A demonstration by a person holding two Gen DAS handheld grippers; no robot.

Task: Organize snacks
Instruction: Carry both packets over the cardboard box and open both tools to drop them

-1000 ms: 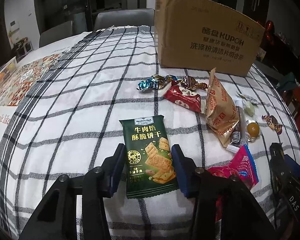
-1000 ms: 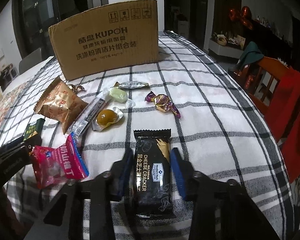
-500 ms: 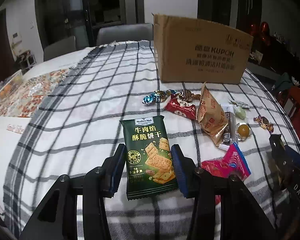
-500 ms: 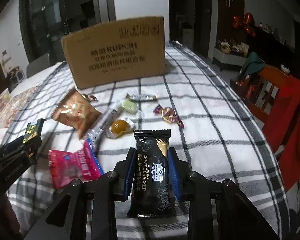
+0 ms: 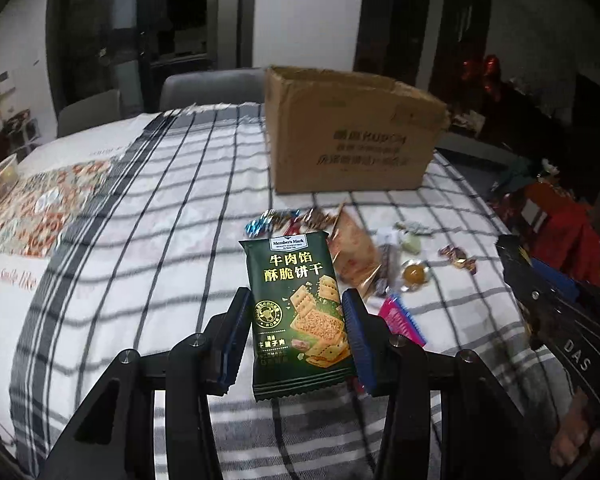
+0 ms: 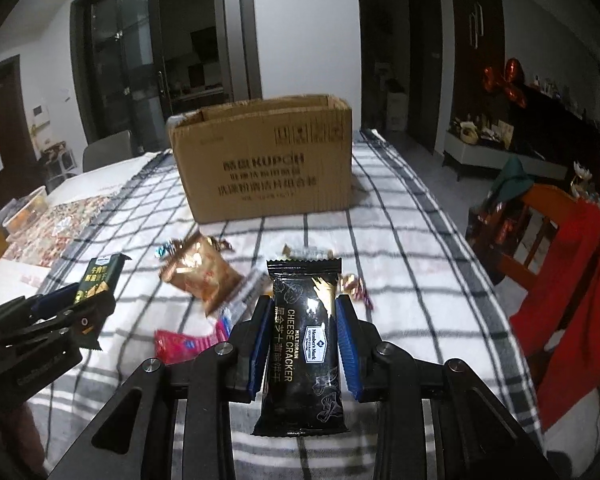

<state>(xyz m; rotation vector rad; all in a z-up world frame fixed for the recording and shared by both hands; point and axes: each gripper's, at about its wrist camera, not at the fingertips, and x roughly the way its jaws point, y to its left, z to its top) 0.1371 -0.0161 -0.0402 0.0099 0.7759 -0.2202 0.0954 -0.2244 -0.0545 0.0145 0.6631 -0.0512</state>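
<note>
My left gripper [image 5: 295,308] is shut on a green cracker packet [image 5: 296,312], held off the checked tablecloth [image 5: 148,240]. My right gripper [image 6: 302,312] is shut on a black cheese cracker packet [image 6: 303,344], also lifted. In the right wrist view the left gripper [image 6: 76,300] with its green packet [image 6: 100,278] shows at the left edge. The open cardboard box [image 6: 264,160] stands at the far side of the table. Loose snacks lie between: a gold bag [image 6: 200,272], a pink packet [image 6: 184,344] and wrapped candies [image 5: 458,258].
A wooden chair with a red cloth [image 6: 568,264] stands off the table's right edge. A patterned mat [image 5: 32,208] covers the left part of the table. Grey chairs [image 5: 208,88] stand behind the table. The right gripper's black body [image 5: 560,320] fills the left view's right side.
Both grippers have risen with their packets, lifting them off the tablecloth. The right jaws closed onto the black packet. The box and loose snacks now sit lower in both views.
</note>
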